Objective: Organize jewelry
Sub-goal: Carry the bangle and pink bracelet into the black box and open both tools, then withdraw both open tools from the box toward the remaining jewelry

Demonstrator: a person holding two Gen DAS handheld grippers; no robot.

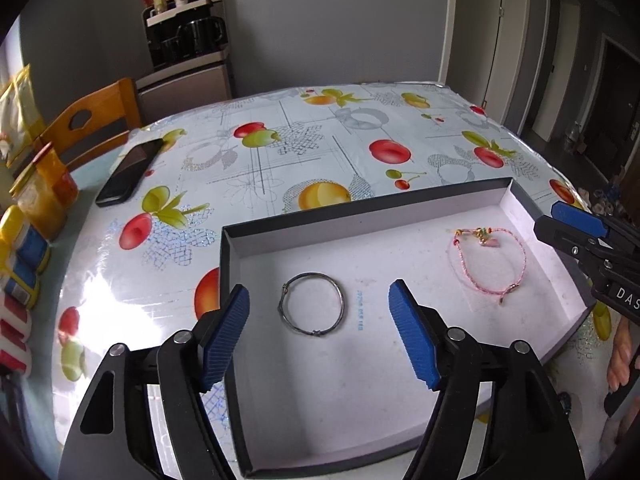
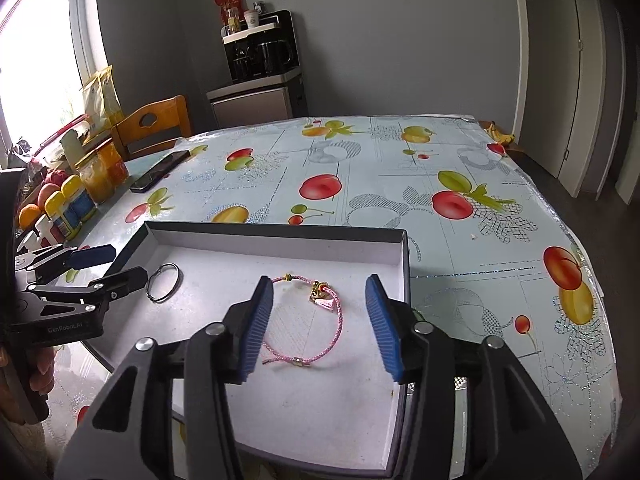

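Hovering low over the near edge of the shallow box [image 1: 236, 248], the left gripper [image 1: 318, 334] stands wide and empty, its blue pads either side of the silver bangle [image 1: 311, 309] that lies flat on the box's white floor. Toward the right of the box, the right gripper [image 2: 318, 326] is equally wide and empty, framing the pink cord bracelet [image 2: 304, 326], whose gold charm [image 2: 319, 290] sits on the side away from the gripper. Both pieces lie inside the box, well apart from each other.

The bangle is thin and lies flush with the floor, so I judge the pads could skid over it or push it along instead of pinching it. The cord is limp; a grab at one strand may drag it into a tangle. Pressing down hard could also shift the light box on the glossy fruit-print bench [image 1: 320, 128]. Beyond the box to the left, a dark phone [image 1: 130, 172] lies on the bench.
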